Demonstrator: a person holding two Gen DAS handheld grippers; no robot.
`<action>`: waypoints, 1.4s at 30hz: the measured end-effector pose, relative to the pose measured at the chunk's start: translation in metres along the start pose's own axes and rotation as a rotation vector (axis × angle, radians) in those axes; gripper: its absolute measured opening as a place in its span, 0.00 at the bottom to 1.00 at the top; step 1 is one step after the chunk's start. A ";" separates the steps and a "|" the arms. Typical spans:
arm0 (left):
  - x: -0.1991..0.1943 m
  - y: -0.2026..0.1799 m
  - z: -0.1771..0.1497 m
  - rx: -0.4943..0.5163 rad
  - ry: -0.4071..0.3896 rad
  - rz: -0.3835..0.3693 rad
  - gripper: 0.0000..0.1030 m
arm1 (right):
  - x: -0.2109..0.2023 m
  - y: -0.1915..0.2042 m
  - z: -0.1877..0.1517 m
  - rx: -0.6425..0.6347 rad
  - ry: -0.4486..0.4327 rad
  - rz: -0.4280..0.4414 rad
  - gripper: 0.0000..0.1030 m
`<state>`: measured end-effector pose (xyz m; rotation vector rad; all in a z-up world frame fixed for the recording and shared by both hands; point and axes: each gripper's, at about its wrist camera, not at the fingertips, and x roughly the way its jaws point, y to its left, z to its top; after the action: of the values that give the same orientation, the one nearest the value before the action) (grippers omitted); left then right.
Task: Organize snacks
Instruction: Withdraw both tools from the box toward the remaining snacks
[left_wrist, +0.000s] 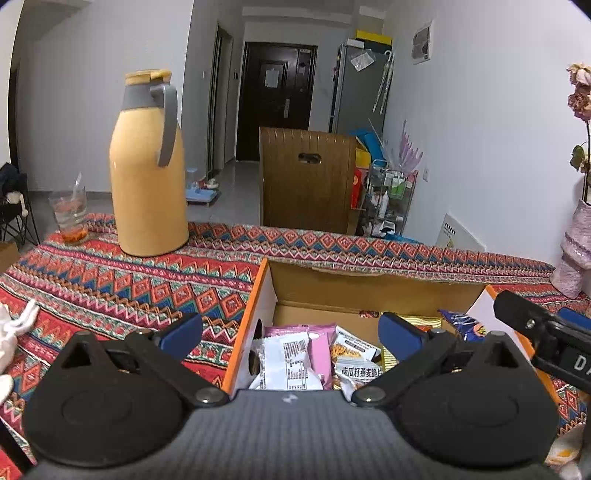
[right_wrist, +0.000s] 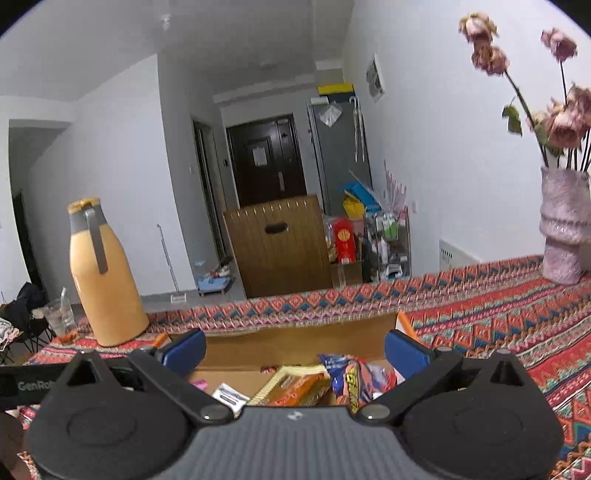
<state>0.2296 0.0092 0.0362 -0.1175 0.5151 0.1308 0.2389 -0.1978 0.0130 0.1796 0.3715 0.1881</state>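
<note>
Broadly, a table under a patterned cloth (left_wrist: 110, 288) fills both views, and on it stands an open cardboard box (left_wrist: 369, 284) with orange-edged flaps, its long side running left to right across the left wrist view. Behind and to the left stands a tall yellow thermos (left_wrist: 147, 184), upright, with a glass (left_wrist: 70, 214) beside it; a pale vase (right_wrist: 561, 236) of dried flowers stands at the far right.

Inside the box the snacks lie loose: a white packet (left_wrist: 284, 362) and a pink packet (left_wrist: 321, 350) toward the left end, an orange packet (right_wrist: 295, 387) near the middle, a blue packet (right_wrist: 351, 376) toward the right. Most lie flat; the white and pink ones have their long axes running roughly front to back, the orange one sits slanted, and the blue one looks crumpled, so its axis is unclear.

The left gripper (left_wrist: 291, 332) hangs above the left part of the box, jaws spread wide with nothing between them. The right gripper (right_wrist: 295, 347) hangs above the right part, likewise wide and empty.

Both seem to be between picks. To do the next one well, I would choose a packet lying on top, turn the jaws across its short side, and lift straight up, keeping the two grippers apart and clear of the flaps.
</note>
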 end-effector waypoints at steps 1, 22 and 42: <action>-0.005 0.000 0.000 0.003 -0.005 0.000 1.00 | -0.005 0.000 0.002 -0.006 -0.004 0.000 1.00; -0.084 0.020 -0.043 0.049 0.004 -0.018 1.00 | -0.105 -0.013 -0.039 -0.089 -0.005 -0.011 1.00; -0.078 0.018 -0.108 0.095 0.069 -0.050 1.00 | -0.136 -0.042 -0.108 -0.085 0.165 -0.081 1.00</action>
<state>0.1074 0.0038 -0.0194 -0.0423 0.5855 0.0532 0.0804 -0.2528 -0.0481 0.0655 0.5334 0.1390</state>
